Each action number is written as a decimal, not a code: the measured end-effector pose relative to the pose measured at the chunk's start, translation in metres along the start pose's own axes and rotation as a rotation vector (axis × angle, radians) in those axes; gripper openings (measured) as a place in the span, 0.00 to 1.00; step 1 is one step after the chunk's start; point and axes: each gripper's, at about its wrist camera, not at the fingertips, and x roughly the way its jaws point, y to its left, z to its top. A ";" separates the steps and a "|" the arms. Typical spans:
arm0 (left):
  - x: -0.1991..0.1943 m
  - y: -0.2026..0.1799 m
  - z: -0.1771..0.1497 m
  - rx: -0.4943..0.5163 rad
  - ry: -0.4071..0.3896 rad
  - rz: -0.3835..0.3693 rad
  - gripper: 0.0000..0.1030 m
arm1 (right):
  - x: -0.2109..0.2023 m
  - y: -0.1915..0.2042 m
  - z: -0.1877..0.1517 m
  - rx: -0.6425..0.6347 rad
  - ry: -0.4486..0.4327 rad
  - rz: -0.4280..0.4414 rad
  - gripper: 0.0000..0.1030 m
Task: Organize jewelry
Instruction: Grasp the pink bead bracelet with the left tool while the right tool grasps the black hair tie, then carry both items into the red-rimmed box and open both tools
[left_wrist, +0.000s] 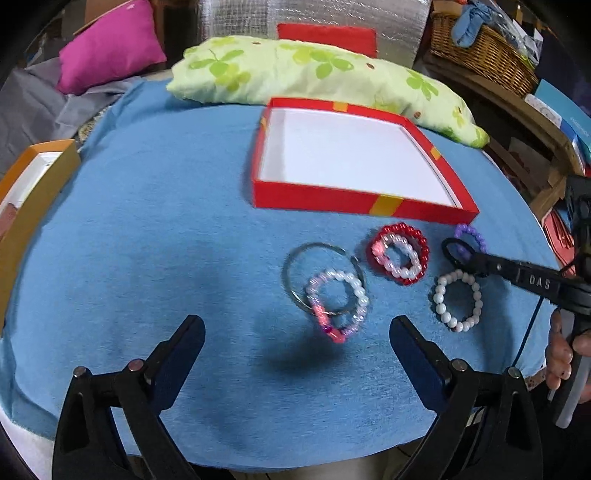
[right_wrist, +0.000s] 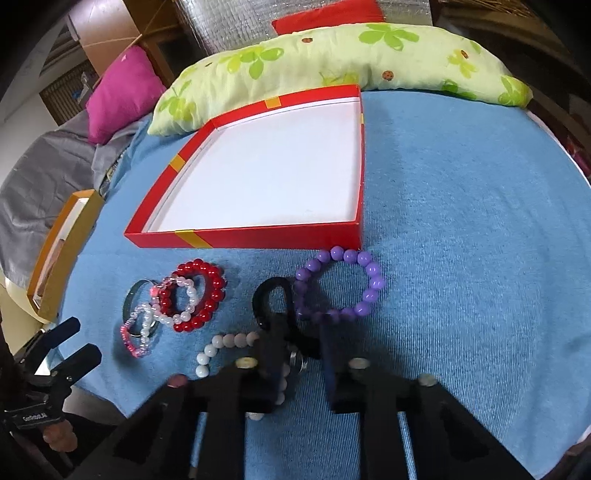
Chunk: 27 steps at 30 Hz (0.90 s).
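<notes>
Glossy plastic-looking beads form the red bracelet (right_wrist: 197, 295) and purple bracelet (right_wrist: 341, 282); the bangle (left_wrist: 321, 277) looks metallic; the blue cloth (left_wrist: 166, 240) is matt, finely ribbed.

Even, soft indoor light — strong fisheye bending with dark corners, slight motion blur, faint shadows on the blue cloth (left_wrist: 147, 240).

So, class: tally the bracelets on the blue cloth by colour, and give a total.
Red: 1
Purple: 1
White: 1
Black: 1
Silver: 1
Pink-and-white: 2
Total: 7
</notes>
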 end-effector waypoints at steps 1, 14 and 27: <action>0.004 -0.002 -0.001 0.003 0.011 -0.002 0.89 | 0.001 0.001 0.000 -0.005 -0.005 -0.008 0.08; 0.026 -0.013 -0.001 -0.001 0.051 -0.035 0.15 | -0.020 -0.020 0.001 0.115 -0.062 0.142 0.06; -0.008 0.001 0.005 -0.010 -0.062 -0.126 0.07 | -0.036 -0.029 0.010 0.251 -0.143 0.371 0.06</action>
